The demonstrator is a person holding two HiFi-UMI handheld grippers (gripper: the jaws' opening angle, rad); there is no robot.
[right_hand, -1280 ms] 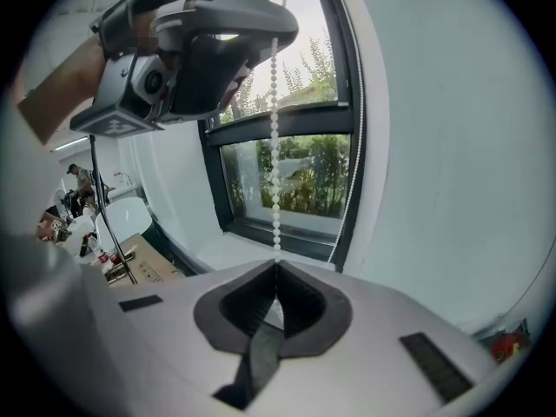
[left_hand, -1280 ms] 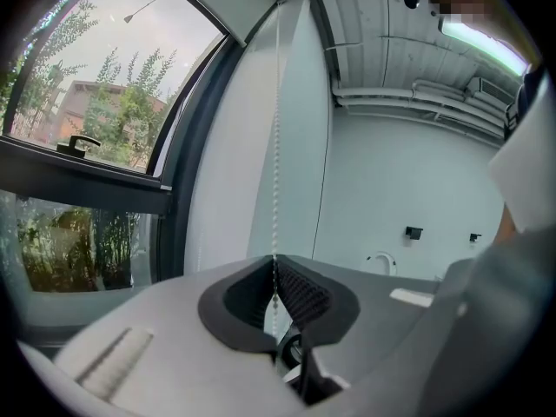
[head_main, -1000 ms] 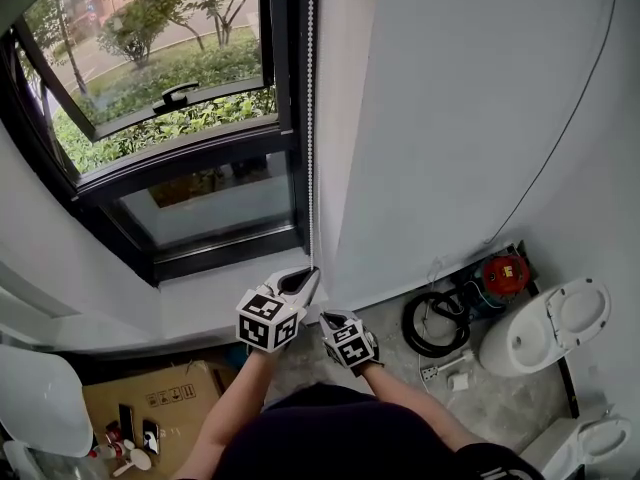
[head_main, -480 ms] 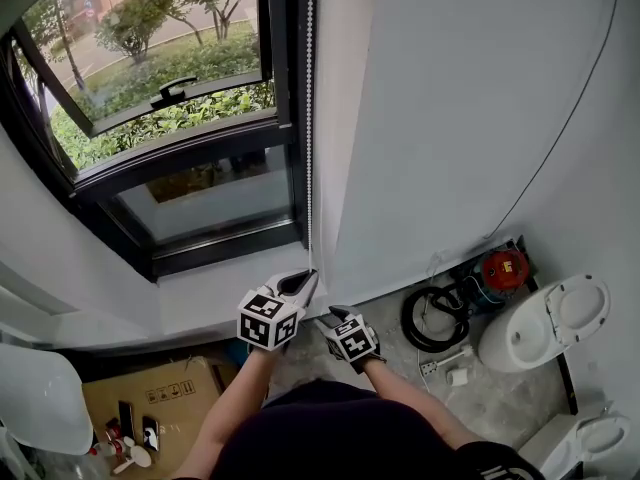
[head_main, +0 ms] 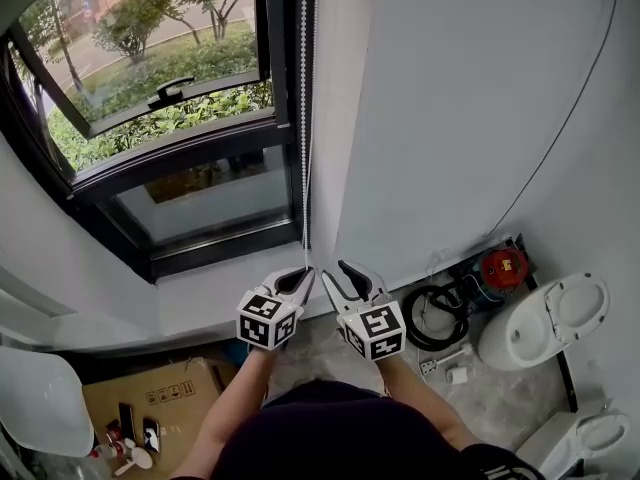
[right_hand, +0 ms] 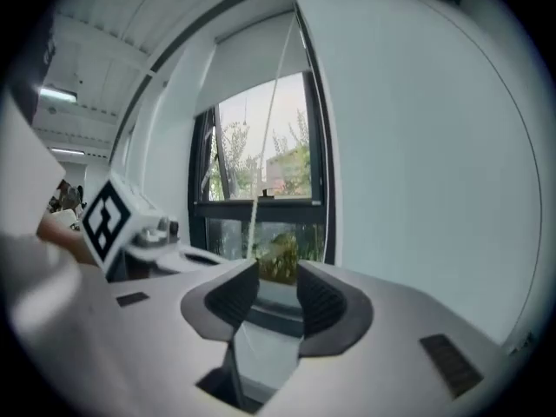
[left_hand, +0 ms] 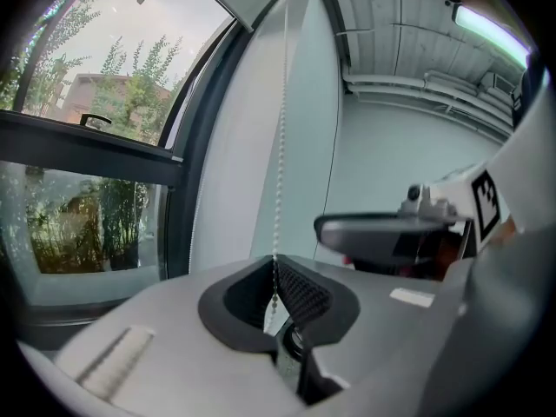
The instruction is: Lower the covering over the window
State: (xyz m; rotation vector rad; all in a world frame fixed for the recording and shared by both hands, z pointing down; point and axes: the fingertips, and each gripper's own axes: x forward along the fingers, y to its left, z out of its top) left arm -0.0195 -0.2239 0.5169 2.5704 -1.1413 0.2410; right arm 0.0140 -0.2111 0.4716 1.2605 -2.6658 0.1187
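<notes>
The left gripper [head_main: 303,276] has its fingers pinched on the bead chain [left_hand: 280,172], which hangs along the right frame of the window [head_main: 180,138]. Just beside it, the right gripper [head_main: 341,274] has just been opening its fingers, now spread with nothing between them. The blind [right_hand: 261,55] sits high at the window's top (the head view cuts it off).

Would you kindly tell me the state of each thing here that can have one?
left gripper: shut on the bead chain.
right gripper: open, jaws just opened, nothing between them.
bead chain: hangs straight, lower end pinched.
upper window sash: tilted open outward.
blind: raised, glass mostly uncovered.
</notes>
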